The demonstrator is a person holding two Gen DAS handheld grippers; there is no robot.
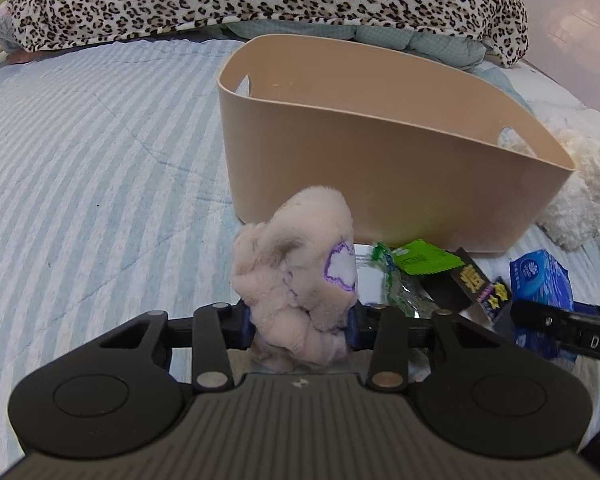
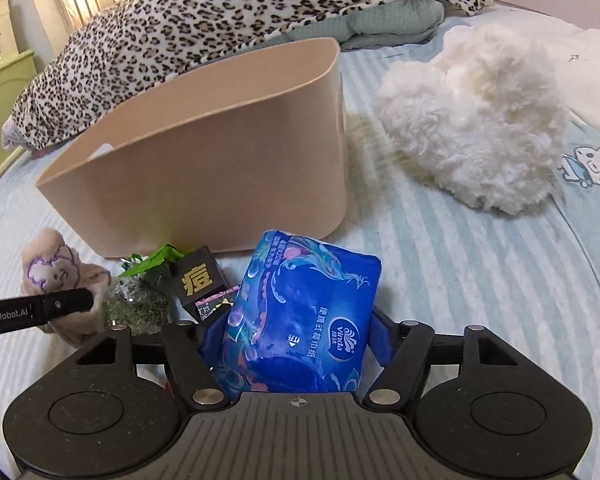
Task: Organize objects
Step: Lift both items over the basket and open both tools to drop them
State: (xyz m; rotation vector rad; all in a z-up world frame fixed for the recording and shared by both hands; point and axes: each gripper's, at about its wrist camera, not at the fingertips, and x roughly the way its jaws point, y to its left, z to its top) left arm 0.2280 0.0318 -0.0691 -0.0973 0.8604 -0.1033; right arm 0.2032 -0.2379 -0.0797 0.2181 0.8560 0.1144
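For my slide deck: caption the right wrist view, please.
Right gripper clamps a blue tissue pack before the beige bin.

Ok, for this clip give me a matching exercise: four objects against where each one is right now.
Things:
1. pink plush toy
2. blue Vinda tissue pack
3. white fluffy plush
4. black box with gold character

Places:
A. lying on the bed, right of the beige bin
B. clamped in the right gripper
C. on the bed in front of the bin
D. clamped in the left gripper

Pairs: 1-D, 2-B, 3-A, 4-C
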